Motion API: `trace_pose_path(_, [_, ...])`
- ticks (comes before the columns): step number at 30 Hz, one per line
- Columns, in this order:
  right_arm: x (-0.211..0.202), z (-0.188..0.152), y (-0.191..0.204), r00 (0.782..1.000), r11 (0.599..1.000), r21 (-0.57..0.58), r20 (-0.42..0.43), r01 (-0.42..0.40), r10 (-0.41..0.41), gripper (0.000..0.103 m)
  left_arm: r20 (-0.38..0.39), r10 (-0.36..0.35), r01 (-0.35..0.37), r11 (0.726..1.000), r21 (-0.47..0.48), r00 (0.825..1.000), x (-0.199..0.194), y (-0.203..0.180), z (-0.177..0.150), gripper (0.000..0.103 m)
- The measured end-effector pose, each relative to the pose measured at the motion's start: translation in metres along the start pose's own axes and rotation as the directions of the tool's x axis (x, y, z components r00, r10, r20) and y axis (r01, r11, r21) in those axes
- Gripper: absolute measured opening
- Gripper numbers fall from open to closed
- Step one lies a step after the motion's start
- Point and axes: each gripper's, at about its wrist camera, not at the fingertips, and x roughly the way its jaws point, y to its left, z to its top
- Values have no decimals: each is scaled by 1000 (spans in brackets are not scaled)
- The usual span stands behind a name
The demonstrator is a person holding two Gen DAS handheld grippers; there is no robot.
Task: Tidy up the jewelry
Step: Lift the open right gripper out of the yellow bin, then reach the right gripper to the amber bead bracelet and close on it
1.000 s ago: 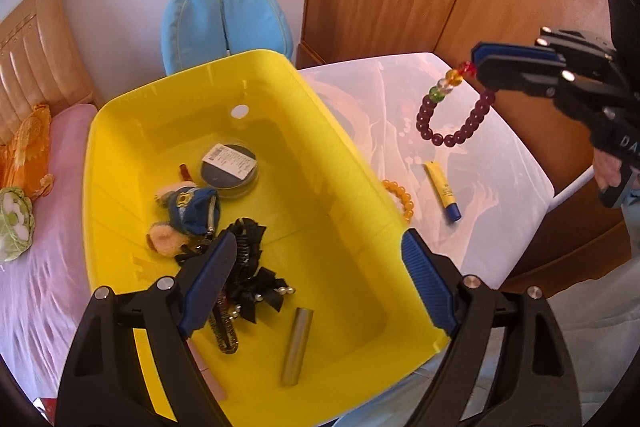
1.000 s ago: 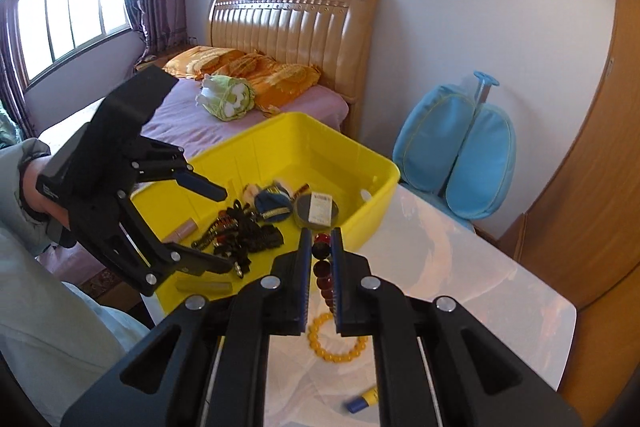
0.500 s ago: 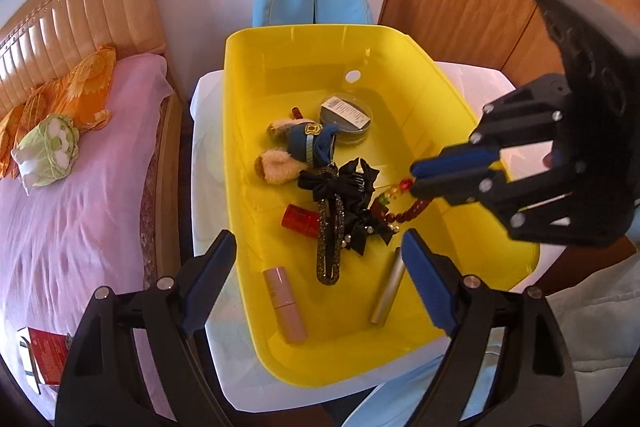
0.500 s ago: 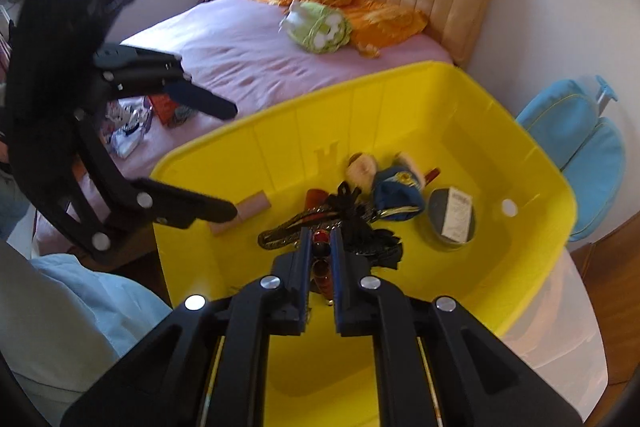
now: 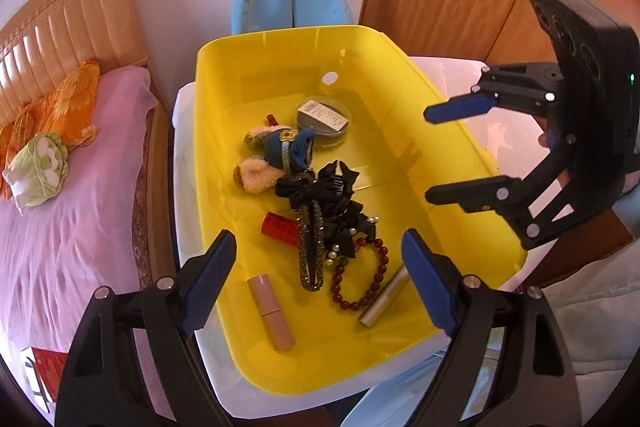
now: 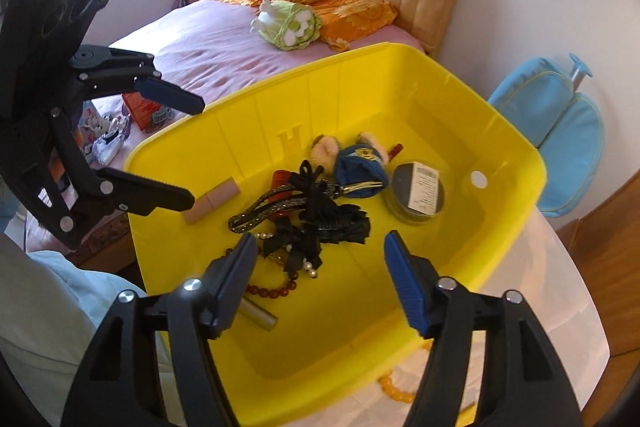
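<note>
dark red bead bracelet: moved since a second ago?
Yes. The dark red bead bracelet went from the white tabletop down into the yellow bin; the right gripper has just been opening, nothing between its jaws.

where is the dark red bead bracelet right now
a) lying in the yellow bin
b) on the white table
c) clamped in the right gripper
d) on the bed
a, the dark red bead bracelet lies on the floor of the yellow bin, beside the black bow clip, while the right gripper has just been opening and has nothing between its jaws.

A bright yellow bin [image 5: 460,147] holds a dark red bead bracelet [image 5: 360,279], black ribbon bows [image 5: 320,187], a pink tube [image 5: 272,311], and a blue-clad tan plush [image 5: 280,151]. The bed sheet [image 5: 60,227] is pink, the pillows [image 6: 344,7] orange.
</note>
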Motion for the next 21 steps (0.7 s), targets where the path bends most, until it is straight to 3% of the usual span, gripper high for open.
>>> trace_pose_path(4, [-30, -25, -23, 998, 995, 75, 27, 59, -61, 84, 8, -24, 23, 994, 108, 1000, 6, -31, 13, 83])
trace_pose_path(13, [-64, -82, -61, 989, 962, 235, 19, 135, -144, 89, -31, -120, 123, 945, 303, 992, 19, -101, 47, 83])
trace_pose_path(21, [-44, -119, -79, 987, 947, 280, -84, 156, -138, 90, -114, -156, 188, 905, 382, 981, 44, -142, 64, 83])
